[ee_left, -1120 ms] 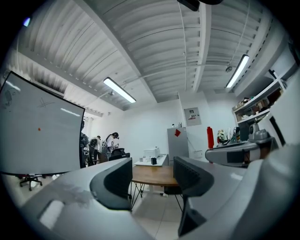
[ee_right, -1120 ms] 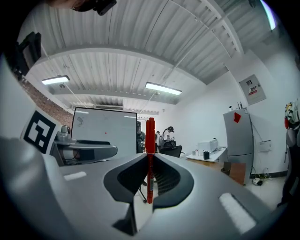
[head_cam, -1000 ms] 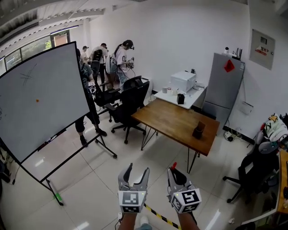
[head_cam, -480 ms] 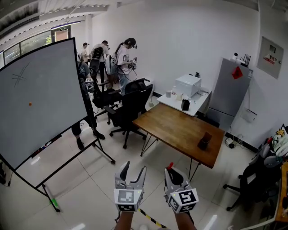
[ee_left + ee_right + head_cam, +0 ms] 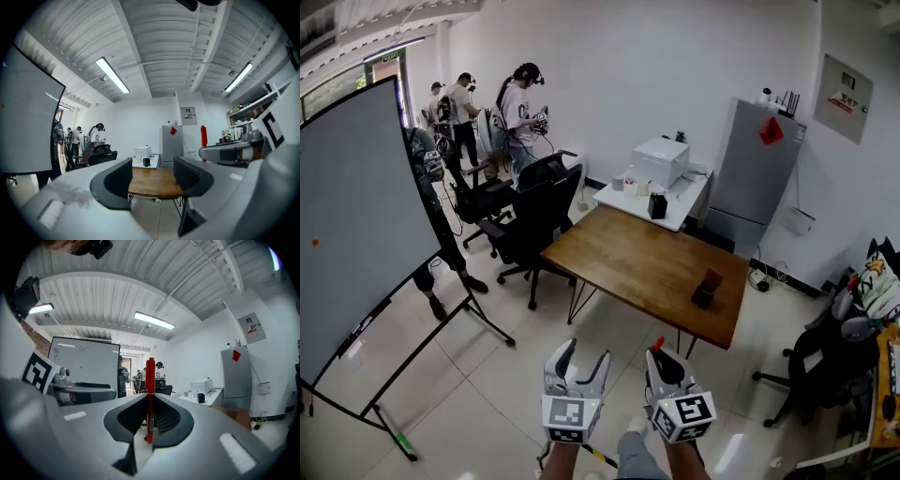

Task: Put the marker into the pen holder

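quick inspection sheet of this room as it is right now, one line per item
surface: wooden table, with the pen holder near its right end
job's things: dark pen holder, upright, apart from both grippers; red marker, upright in the right hand-held gripper
clutter: white box and small items on the white side table behind
grippers: left hand-held gripper open, empty; right hand-held gripper shut on the marker
cables: perhaps a cord on the floor by the wall, too small to tell
surroundings: whiteboard, black office chairs, people at the back, grey cabinet
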